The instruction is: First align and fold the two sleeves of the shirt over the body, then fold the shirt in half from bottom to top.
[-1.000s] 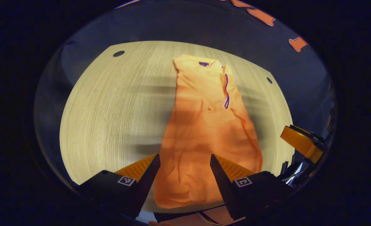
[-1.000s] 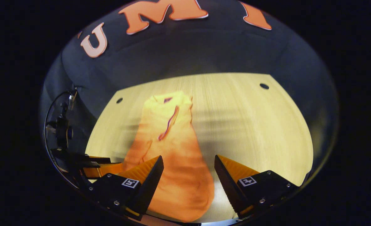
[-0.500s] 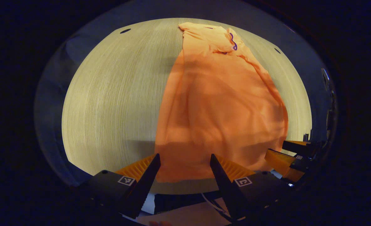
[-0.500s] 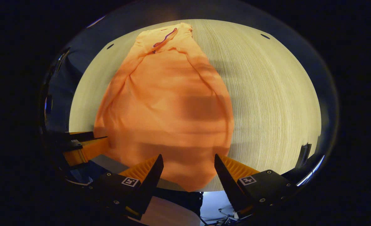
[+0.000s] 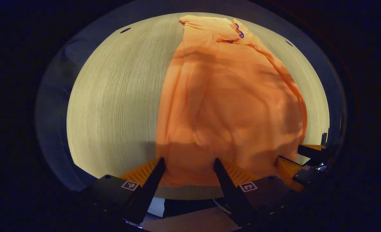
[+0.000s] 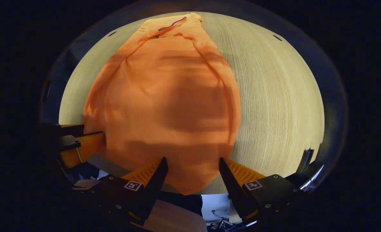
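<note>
An orange short-sleeved polo shirt of soft knit fabric [image 5: 229, 96] lies lengthwise on the pale wood-grain tabletop [image 5: 113, 96]. Its collar sits toward the far edge and its hem [image 5: 190, 182] along the near edge. In the left gripper view the collar area carries a thin purple trim line [image 5: 239, 32] at the placket. Both sleeves are folded in over the body, giving the garment a long narrow outline that widens toward the hem. The folded edges appear as raised ridges down each side, clearest in the right gripper view [image 6: 210, 61]. The cloth is loosely wrinkled, with soft creases across the lower half and bands of shadow over it.

The left hand-held gripper [image 5: 189, 167] is at the near edge of the tabletop, jaws spread wide. The left portion of the hem lies between the fingers, and no pinch on the cloth is evident. The right hand-held gripper [image 6: 192, 166] is likewise spread wide at the near edge, with the hem's lowest corner [image 6: 185, 190] between its fingers, not clamped. In the left gripper view the right hand-held gripper [image 5: 298, 162] appears at the shirt's right hem corner. In the right gripper view the left hand-held gripper [image 6: 81, 143] appears at the left hem corner.

Small dark holes [image 5: 125, 30] mark the far corners of the tabletop
</note>
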`<state>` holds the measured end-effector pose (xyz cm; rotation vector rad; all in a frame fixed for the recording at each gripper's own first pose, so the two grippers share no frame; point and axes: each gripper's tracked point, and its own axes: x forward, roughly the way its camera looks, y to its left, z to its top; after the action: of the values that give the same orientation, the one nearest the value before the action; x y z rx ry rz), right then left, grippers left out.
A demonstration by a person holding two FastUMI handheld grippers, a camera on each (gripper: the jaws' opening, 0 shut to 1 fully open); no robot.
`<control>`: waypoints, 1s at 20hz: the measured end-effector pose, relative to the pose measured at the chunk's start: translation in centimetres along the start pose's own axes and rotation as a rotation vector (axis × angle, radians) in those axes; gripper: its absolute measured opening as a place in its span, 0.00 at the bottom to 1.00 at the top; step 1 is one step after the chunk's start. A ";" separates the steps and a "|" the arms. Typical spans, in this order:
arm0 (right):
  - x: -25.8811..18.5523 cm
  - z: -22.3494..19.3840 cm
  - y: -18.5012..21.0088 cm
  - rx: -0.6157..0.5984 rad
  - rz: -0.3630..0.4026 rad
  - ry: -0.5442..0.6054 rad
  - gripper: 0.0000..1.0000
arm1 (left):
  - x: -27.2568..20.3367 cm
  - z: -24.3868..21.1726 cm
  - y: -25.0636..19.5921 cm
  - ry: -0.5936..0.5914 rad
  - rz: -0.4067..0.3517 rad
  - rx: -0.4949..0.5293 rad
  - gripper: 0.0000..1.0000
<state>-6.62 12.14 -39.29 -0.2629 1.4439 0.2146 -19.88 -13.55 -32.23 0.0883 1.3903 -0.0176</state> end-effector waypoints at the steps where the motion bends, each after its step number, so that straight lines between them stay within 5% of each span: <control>1: 0.1 0.2 -0.2 0.011 -0.001 -0.018 0.81 | 0.1 0.0 -0.1 -0.009 0.000 -0.002 0.94; 2: 0.0 0.4 -0.3 0.022 0.005 -0.045 0.59 | 0.1 0.0 -0.4 -0.023 -0.006 0.023 0.86; 3: -0.1 0.7 0.4 0.045 0.058 -0.072 0.34 | 0.0 0.4 -0.7 -0.068 -0.013 0.067 0.50; 4: 0.0 0.4 1.2 0.060 0.108 -0.068 0.08 | 0.0 0.5 -0.7 -0.098 -0.018 0.076 0.29; 5: 0.6 0.7 1.1 0.083 0.126 -0.077 0.08 | 0.3 0.8 -0.6 -0.124 -0.033 0.068 0.07; 6: 0.1 0.4 1.2 0.085 0.131 -0.077 0.00 | -0.2 0.5 -0.6 -0.123 -0.057 0.056 0.01; 13: -4.5 3.2 1.4 0.084 0.156 -0.172 0.00 | -4.3 3.5 -0.3 -0.224 -0.090 0.040 0.01; 20: -12.1 12.4 0.2 0.077 0.131 -0.405 0.00 | -10.3 9.6 -0.7 -0.357 -0.172 -0.048 0.01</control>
<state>3.67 16.31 -25.99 -0.0555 1.0646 0.2993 -12.39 -15.33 -20.44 -0.0725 1.0371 -0.1363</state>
